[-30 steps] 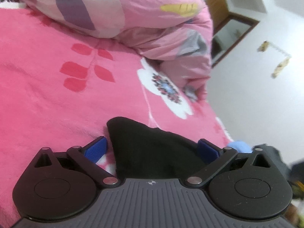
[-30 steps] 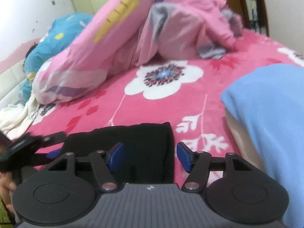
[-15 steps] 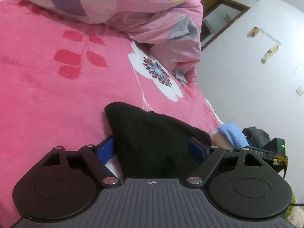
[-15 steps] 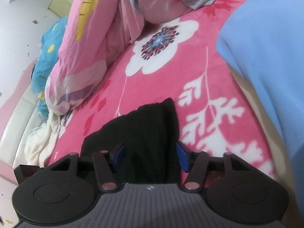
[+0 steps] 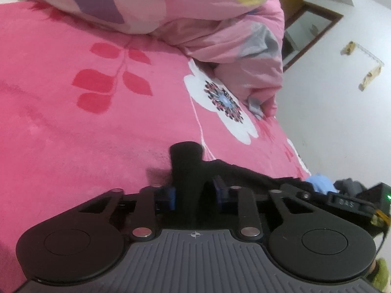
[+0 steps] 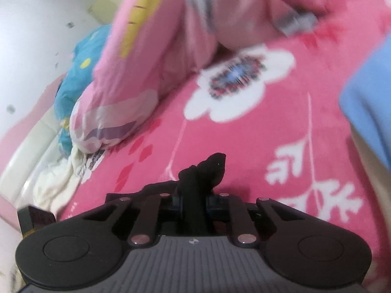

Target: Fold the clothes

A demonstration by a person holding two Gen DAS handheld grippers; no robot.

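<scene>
- So both corners are caught: the left tool has just closed on the soft black cloth garment, bunched between its pads.
- The right tool has likewise just pinched the garment's other corner, which pokes out ahead of it.
- It lies on the pink flowered bed cover just ahead of both tools; no fold shows yet, I'd say.

Both wrist views look forward and slightly downward from just behind their own claw, very close over the pink floral bedspread. Both share the white flower print, the heaped pink quilt and the black garment.
</scene>
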